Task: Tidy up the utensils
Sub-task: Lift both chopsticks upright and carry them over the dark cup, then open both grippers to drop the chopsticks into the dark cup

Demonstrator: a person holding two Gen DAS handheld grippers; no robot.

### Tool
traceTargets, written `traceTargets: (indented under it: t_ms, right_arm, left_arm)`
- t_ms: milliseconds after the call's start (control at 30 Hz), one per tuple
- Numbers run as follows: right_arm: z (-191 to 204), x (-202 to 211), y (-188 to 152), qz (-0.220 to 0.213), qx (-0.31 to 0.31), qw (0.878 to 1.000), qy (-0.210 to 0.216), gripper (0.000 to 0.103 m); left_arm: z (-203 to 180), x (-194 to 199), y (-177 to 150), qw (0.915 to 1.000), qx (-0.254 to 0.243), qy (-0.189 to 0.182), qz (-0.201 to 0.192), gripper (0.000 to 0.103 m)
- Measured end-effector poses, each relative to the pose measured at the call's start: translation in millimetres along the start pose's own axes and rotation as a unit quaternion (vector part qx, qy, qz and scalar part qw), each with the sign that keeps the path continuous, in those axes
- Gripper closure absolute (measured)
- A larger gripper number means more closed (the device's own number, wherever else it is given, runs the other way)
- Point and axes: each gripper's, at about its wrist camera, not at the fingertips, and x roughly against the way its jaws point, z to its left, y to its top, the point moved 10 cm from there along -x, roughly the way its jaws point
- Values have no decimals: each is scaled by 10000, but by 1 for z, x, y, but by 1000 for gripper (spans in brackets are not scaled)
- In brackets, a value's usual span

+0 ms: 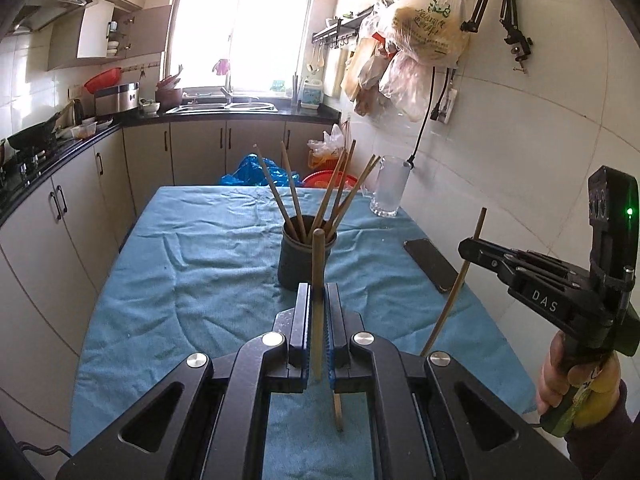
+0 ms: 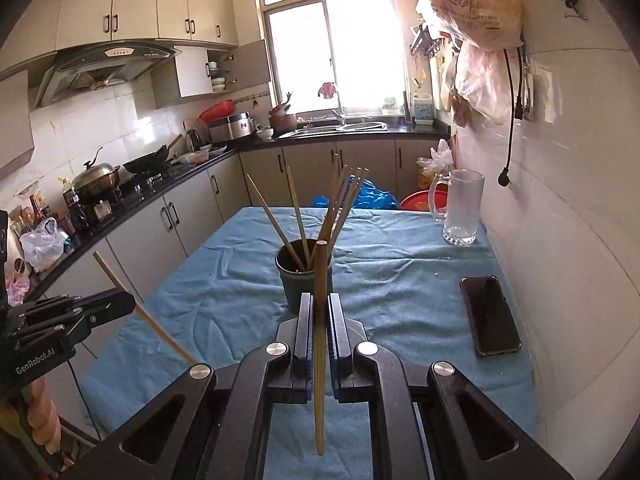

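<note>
Nearest the lens, gripping a single wooden chopstick upright in the left gripper, blue-padded jaws pressed together on its shaft, rounded top rising above the fingertips and lower end hanging below them over the blue cloth. Lying on that cloth just under the left gripper, partly hidden, another chopstick.

Clamping a second chopstick likewise in the right gripper, jaws closed on it, the stick standing nearly vertical with its lower tip dangling free above the cloth. Seen from the left wrist view, leaning slightly in the right gripper's black fingers at the right edge, with a hand wrapped round the green and yellow handle.

Standing straight ahead of both grippers, near the middle of the table, a dark round holder cup, already bristling with about seven chopsticks fanning outward from its mouth. Both held sticks hovering just short of the cup, not touching it.

Resting on the cloth to the right of the cup, well apart from it, a black phone lying flat, screen dark. Standing beyond the phone at the far right corner by the tiled wall, an empty glass mug with a handle.

Stretching along the left, a dark kitchen counter crowded with pans and pots.
</note>
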Motion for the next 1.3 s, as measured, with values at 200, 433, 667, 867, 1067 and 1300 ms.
traceTargets:
  t_ms: [200, 433, 667, 867, 1067, 1300]
  right_arm:
    - [-1, -4, 19, -65, -45, 9999, 107, 96]
    - [-3, -4, 69, -365, -133, 9990, 211, 96]
    - [-6, -22, 126, -732, -459, 9958, 287, 96]
    - [-5, -49, 159, -965, -703, 9925, 254, 96]
    - [-6, -79, 177, -1102, -840, 9901, 202, 96]
    - [-14, -128, 158, -704, -831, 9940, 112, 96]
  left_arm:
    - [4, 0, 33, 9998, -17, 22, -173, 97]
    - [4, 1, 87, 9993, -21, -84, -366, 97]
    - [1, -10, 148, 9967, -148, 166, -776, 97]
    - [-2, -44, 182, 9958, -121, 261, -868, 97]
    - [1, -87, 199, 9960, -178, 361, -798, 97]
    - [19, -142, 178, 9989, -25, 382, -284, 97]
